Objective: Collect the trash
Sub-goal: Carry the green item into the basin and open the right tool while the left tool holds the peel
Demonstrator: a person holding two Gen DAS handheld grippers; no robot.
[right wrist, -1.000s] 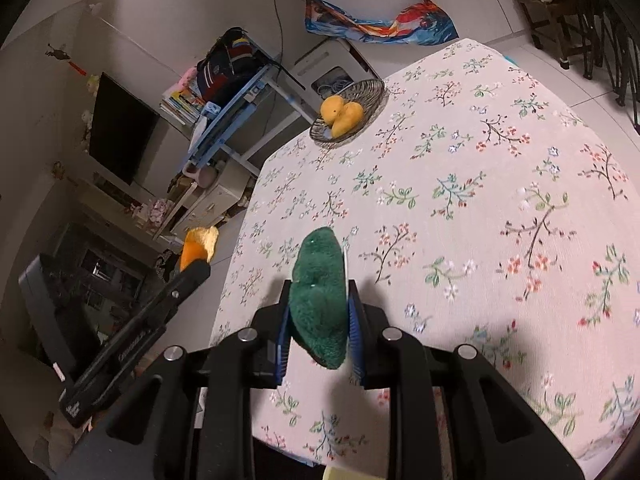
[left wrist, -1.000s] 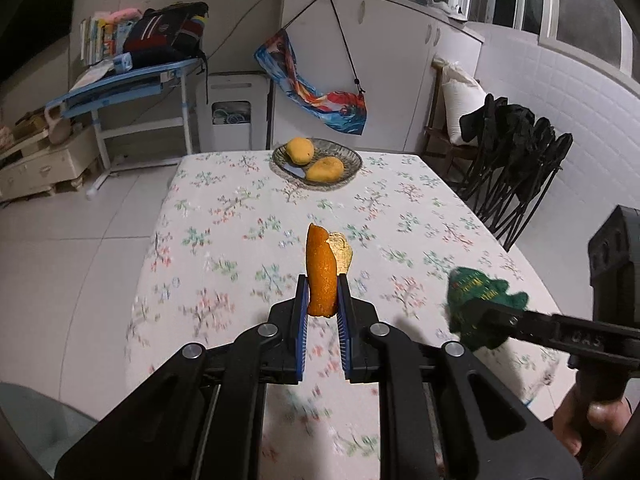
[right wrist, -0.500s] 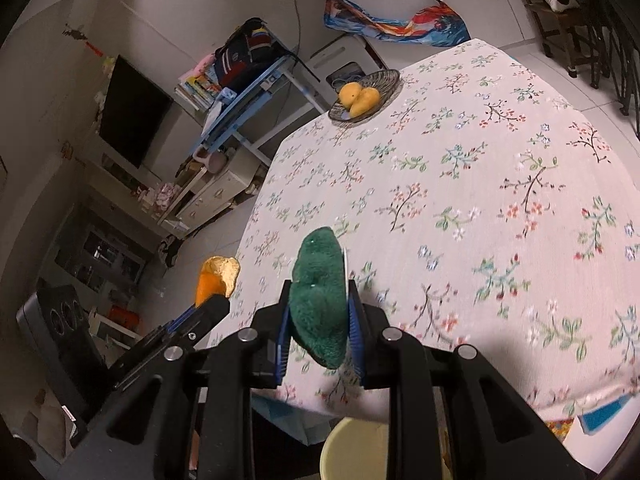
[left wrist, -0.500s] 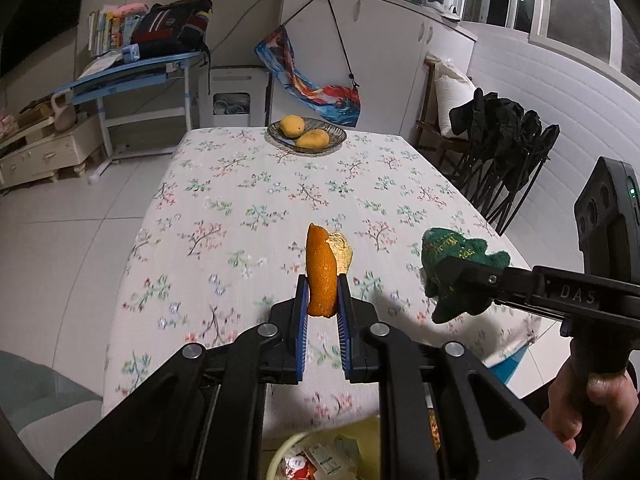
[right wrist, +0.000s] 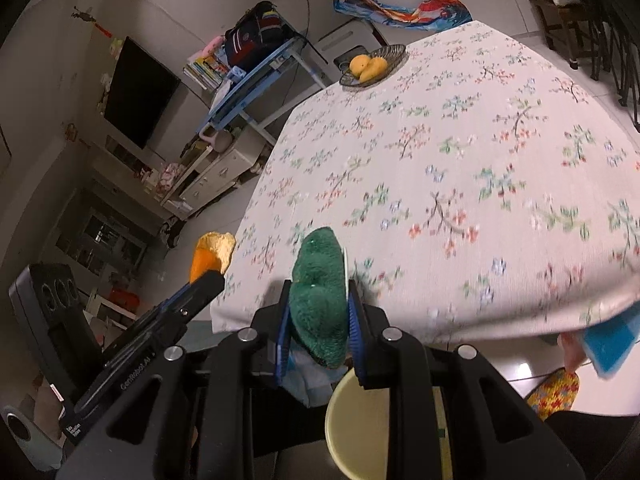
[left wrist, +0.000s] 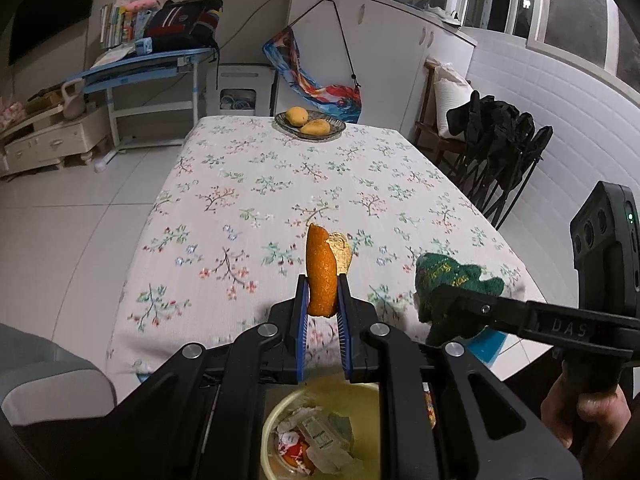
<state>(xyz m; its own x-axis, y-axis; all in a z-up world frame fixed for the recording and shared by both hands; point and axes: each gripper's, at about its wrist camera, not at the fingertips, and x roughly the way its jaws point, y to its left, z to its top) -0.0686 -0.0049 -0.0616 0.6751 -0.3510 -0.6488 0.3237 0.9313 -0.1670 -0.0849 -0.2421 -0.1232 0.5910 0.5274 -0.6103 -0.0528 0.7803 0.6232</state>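
My left gripper [left wrist: 322, 300] is shut on an orange peel [left wrist: 320, 272] and holds it in the air past the table's near edge, above a yellow trash bin [left wrist: 320, 432] that holds crumpled wrappers. My right gripper [right wrist: 318, 312] is shut on a crumpled green wrapper [right wrist: 318, 292], just right of the left one. The wrapper also shows in the left wrist view [left wrist: 444, 280]. The peel shows in the right wrist view [right wrist: 210, 256]. The bin's rim [right wrist: 340, 412] sits below the right gripper.
A table with a flowered cloth [left wrist: 312, 184] stretches ahead. A dish with two mangoes [left wrist: 310, 124] stands at its far end. Black folding chairs [left wrist: 500, 144] stand to the right. A blue desk [left wrist: 148, 64] stands at the back left. A grey seat [left wrist: 48, 376] is at the lower left.
Both grippers have drawn back from over the table to past its near edge, each with its piece of trash. The yellow bin has come into view beneath them.
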